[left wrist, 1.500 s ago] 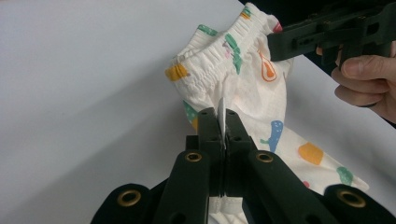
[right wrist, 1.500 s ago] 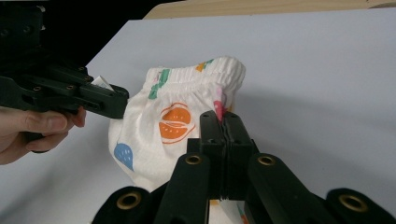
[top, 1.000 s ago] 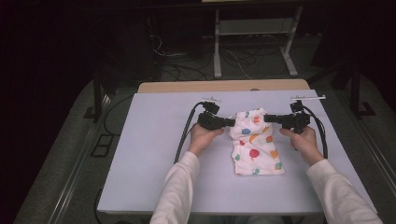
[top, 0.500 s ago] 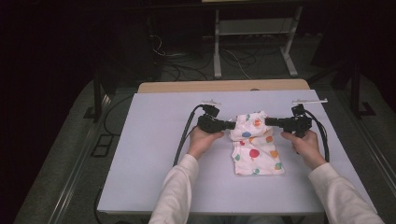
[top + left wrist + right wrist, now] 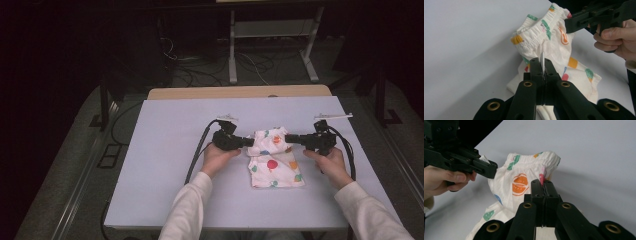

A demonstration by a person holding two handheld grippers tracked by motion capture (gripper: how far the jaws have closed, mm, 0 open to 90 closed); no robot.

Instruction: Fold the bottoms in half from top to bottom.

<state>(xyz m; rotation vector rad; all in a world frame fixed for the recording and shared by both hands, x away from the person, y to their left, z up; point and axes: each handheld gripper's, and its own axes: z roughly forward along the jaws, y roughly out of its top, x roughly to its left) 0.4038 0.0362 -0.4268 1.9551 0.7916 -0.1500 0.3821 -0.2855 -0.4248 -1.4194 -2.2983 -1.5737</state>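
White patterned shorts (image 5: 274,159) waistband bunched narrower, right gripper (image 5: 291,138) shifted inward

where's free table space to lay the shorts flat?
The left half of the table, between its left edge and the left gripper, is bare. So is the far strip behind both grippers and the near strip in front of the shorts. It is crowded mid-right: both grippers, the right gripper included, are shut on the waistband, cables trailing beside them.
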